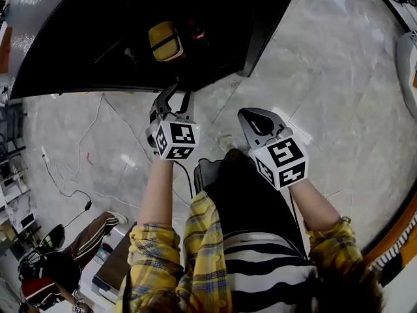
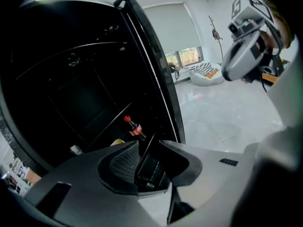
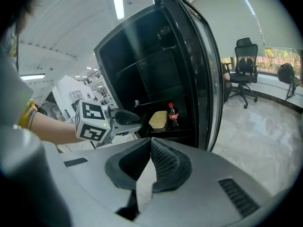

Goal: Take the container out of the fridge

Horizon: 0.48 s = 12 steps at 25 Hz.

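The black fridge (image 1: 78,44) is open, with its door (image 3: 208,79) swung out at the right of the opening. The inside is dark. On a lower shelf (image 3: 165,129) sits the tan, lidded container (image 3: 158,119). A cola bottle (image 3: 173,114) with a red cap stands upright just beside it, on the door side. In the head view the container (image 1: 165,41) shows as a yellow block deep in the opening, with nothing in front of it.

Loose cables (image 1: 71,175) trail over the pale marbled floor (image 1: 326,96) to the left. Another person (image 1: 88,237) is low down at that view's bottom-left corner. An office chair (image 3: 244,70) stands by the windows, well apart from the fridge.

The left claw (image 1: 177,96) is just short of the opening and points towards the container without touching it. Its own view shows the left claw (image 2: 149,148) standing wide with nothing gripped; the bottle (image 2: 134,127) is visible beyond it. The right claw (image 1: 257,119) hangs over the floor, farther back and clear of the door. In its own view the tips of the right claw (image 3: 150,143) meet, with nothing between them.
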Tool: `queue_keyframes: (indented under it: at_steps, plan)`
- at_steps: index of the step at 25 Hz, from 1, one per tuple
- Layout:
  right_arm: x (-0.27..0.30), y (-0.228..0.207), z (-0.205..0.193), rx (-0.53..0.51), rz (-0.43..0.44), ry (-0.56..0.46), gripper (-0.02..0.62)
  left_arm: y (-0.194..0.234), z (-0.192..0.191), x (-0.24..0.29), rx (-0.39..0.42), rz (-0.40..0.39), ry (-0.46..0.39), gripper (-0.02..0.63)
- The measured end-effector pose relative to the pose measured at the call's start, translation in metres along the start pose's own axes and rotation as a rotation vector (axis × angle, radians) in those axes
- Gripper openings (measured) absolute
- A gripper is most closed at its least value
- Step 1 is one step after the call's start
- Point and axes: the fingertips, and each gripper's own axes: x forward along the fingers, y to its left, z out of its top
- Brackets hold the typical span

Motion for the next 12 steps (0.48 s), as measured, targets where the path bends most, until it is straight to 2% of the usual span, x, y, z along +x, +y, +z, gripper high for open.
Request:
queue_keyframes:
  at_steps: [2,6,12]
  plan:
    - [0.009,-0.008,-0.003,0.000,0.001,0.006,0.029,-0.002,0.000,0.017,0.026,0.007,0.008,0.121]
    - [0.027,-0.024,-0.010,0.001,0.005,0.010,0.029,-0.001,-0.007,0.046,-0.003,0.012,0.034,0.121]
    - [0.051,-0.039,-0.031,0.017,0.013,0.032,0.029,0.001,-0.029,0.080,0.060,0.020,0.082,0.121]
